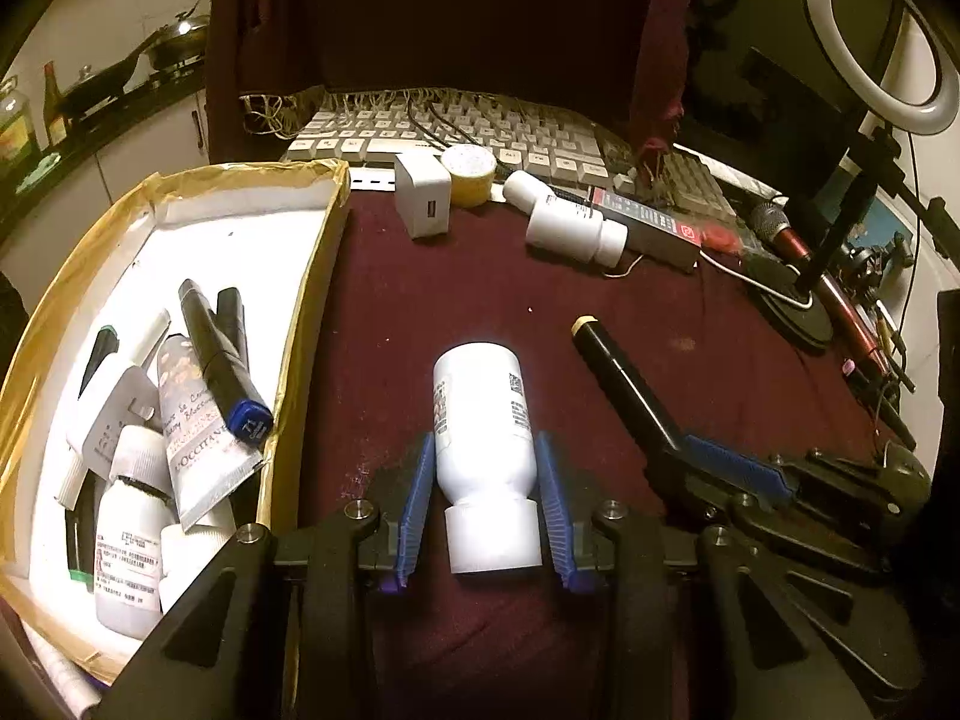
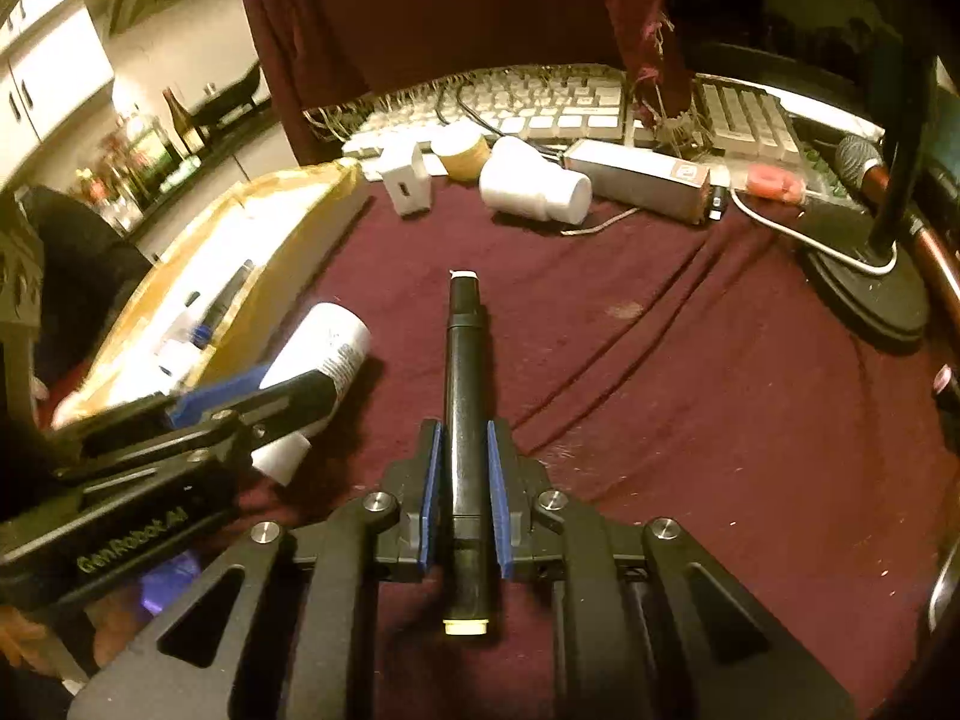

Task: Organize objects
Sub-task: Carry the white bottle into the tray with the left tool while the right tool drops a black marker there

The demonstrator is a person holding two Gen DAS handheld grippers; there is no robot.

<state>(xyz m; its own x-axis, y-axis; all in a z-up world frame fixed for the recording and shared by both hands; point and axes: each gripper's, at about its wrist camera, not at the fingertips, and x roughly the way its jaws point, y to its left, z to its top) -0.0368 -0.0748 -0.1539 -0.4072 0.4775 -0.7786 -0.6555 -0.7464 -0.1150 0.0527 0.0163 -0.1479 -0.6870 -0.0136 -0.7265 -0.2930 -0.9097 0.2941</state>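
In box (image 1: pixel 312 276): tube (image 1: pixel 192 420) reads "L'OCCITANE".

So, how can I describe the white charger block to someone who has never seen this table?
Start at the keyboard at the back of the dark red cloth. Just in front of it stands a white charger block, touching a round yellow tin on its right. It is the only square-edged white thing there; the white bottle nearby is round and lies down.

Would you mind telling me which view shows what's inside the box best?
The left wrist view: it looks into the box, showing markers, bottles and a tube. The right wrist view sees the box obliquely, with its contents mostly blurred.
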